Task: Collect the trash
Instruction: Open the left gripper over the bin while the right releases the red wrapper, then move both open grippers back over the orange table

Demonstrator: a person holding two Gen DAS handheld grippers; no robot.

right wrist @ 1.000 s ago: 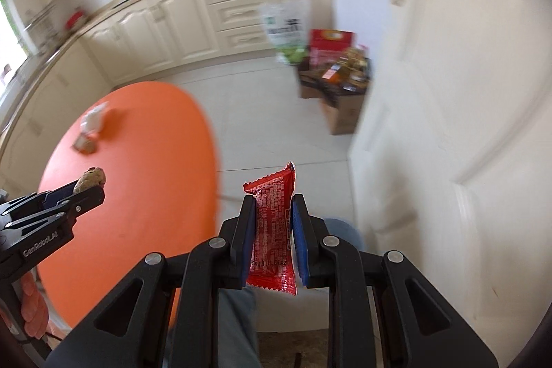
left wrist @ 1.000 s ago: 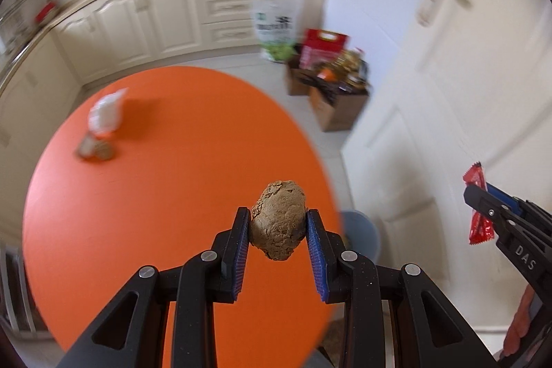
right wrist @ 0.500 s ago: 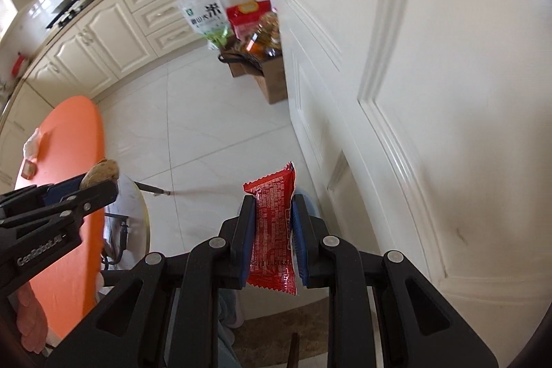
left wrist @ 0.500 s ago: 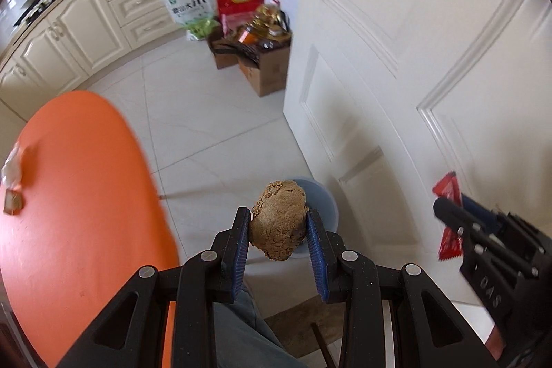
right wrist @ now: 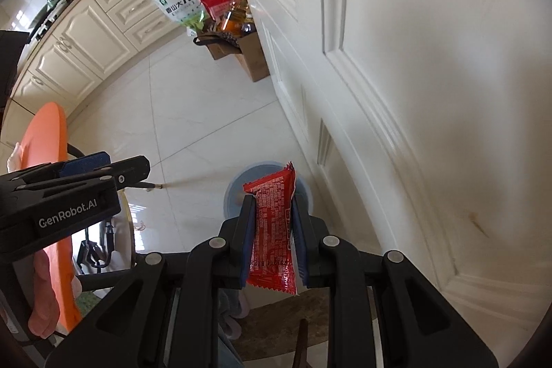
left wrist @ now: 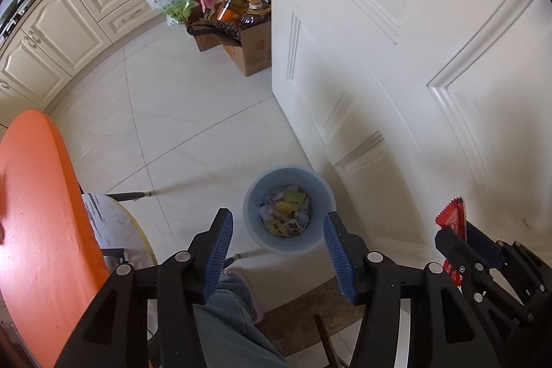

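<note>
Trash bin (left wrist: 289, 211), pale blue, sits on the white floor low in the middle of the left wrist view, just beside the white door (left wrist: 396, 57) and framed between the blue pads of the left gripper (left wrist: 277, 245). Its jaws are opening with nothing between them; the brown lump they pinched a moment ago is gone, so I judge it dropped among the wrappers already in the bin. The orange bench (left wrist: 38, 212) fills the left edge. At the right edge, the right gripper (left wrist: 459, 237) pinches a red wrapper (left wrist: 452, 218).

In the right wrist view, that red wrapper (right wrist: 274, 223) stands upright at centre, clamped in the closed jaws of the right gripper (right wrist: 273, 240), hiding much of the bin (right wrist: 234, 192) below. Releasing it there looks like the next step.
</note>
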